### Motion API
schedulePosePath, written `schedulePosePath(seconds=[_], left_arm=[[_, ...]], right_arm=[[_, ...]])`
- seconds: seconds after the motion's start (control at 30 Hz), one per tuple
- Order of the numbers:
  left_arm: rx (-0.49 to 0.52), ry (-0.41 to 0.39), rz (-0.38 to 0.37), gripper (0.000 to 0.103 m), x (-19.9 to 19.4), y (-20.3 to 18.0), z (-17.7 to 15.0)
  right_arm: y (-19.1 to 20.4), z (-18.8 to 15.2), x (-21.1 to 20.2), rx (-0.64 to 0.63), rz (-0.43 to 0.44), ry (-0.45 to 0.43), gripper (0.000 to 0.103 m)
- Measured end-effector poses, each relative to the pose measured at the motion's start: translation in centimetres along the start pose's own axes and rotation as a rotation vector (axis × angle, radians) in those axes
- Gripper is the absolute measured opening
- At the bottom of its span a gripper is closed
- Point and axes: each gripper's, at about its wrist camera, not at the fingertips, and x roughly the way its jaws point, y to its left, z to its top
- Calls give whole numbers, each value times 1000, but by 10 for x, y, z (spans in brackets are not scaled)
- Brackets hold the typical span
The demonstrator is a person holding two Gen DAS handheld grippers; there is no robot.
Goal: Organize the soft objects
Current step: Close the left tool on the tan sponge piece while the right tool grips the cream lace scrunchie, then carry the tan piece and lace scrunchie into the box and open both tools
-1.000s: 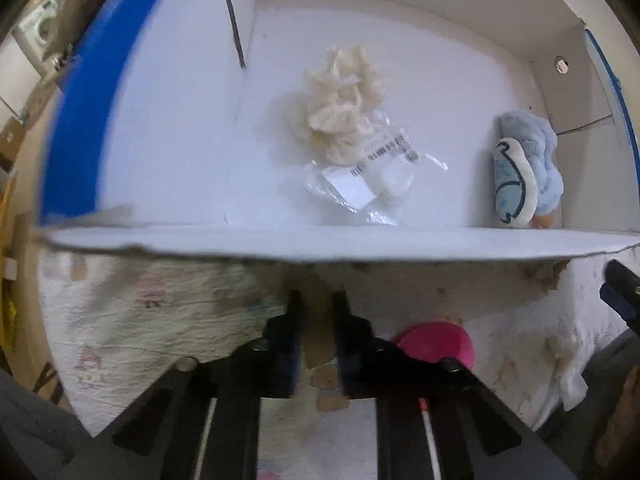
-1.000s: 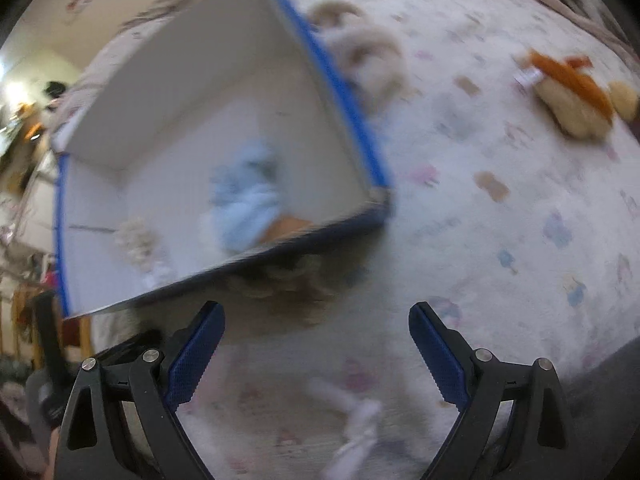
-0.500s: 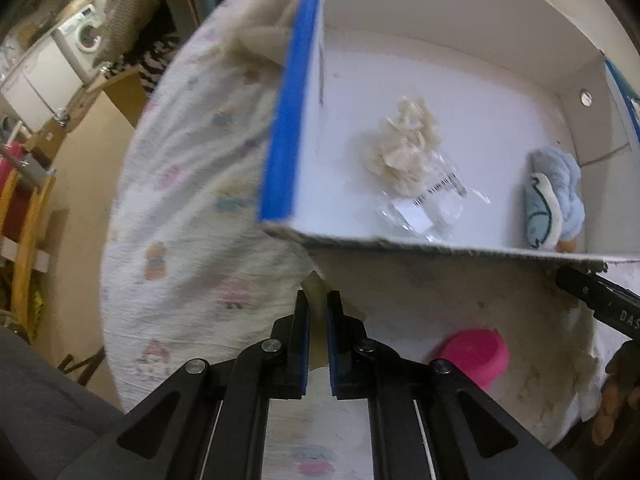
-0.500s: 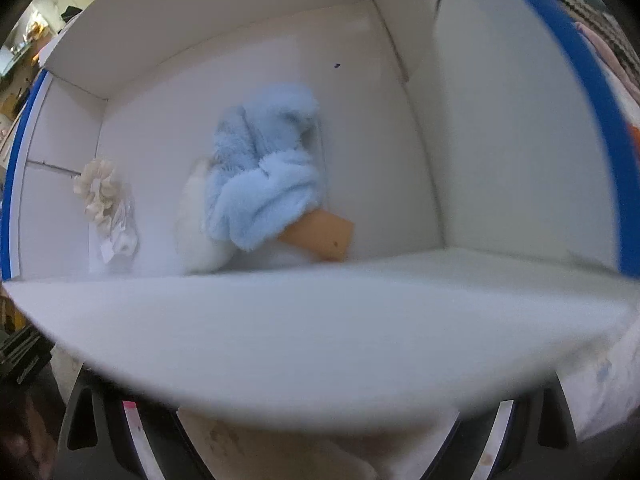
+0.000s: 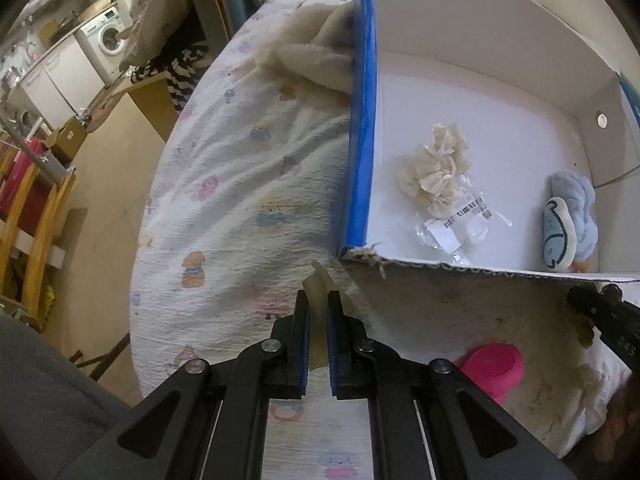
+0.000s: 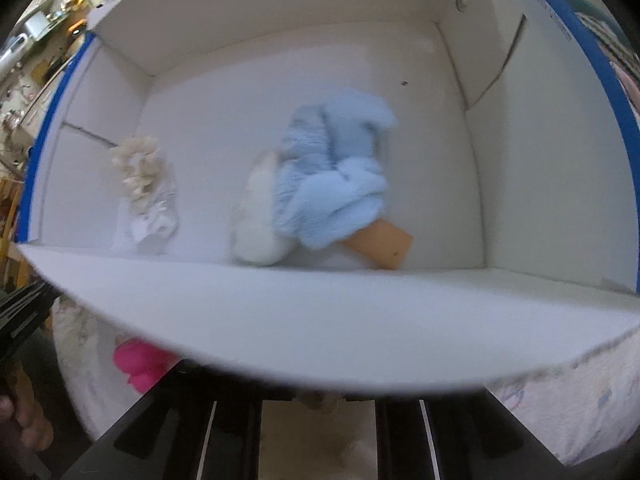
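A white cardboard box with blue edges [image 5: 362, 128] lies on a patterned bedspread [image 5: 240, 184]. Inside are a cream fabric scrunchie in clear packaging [image 5: 438, 168] and a light blue plush toy [image 5: 568, 224]; both also show in the right wrist view: the scrunchie [image 6: 140, 172] and the plush [image 6: 332, 184]. My left gripper [image 5: 318, 304] is shut on a beige flap of cloth from the box's near wall [image 5: 318, 284]. My right gripper's fingertips are hidden behind the box's near flap [image 6: 320, 320]; its arms converge below it.
A pink round soft object [image 5: 494, 368] lies on the bedspread in front of the box, and shows in the right wrist view [image 6: 140, 360]. A cream fluffy item [image 5: 316, 56] lies behind the box's left wall. Furniture and a washing machine [image 5: 108, 40] stand at far left.
The left gripper has pulled back and left, keeping hold of the beige flap. The right gripper moved from the open bedspread up against the box's near flap, its fingers now hidden behind it.
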Motion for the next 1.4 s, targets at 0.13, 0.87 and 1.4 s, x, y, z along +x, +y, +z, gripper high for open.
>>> schedulePosePath(seconds=[0.13, 0.87, 1.4], left_arm=[[-11, -7, 10, 7, -8, -1, -6], [-104, -266, -133, 7, -108, 23, -21], [-58, -350, -236, 7, -135, 1, 29]], right_arm=[[12, -12, -8, -26, 28, -9, 15], [33, -42, -99, -51, 200, -306, 15], [5, -4, -122, 18, 200, -426, 15]])
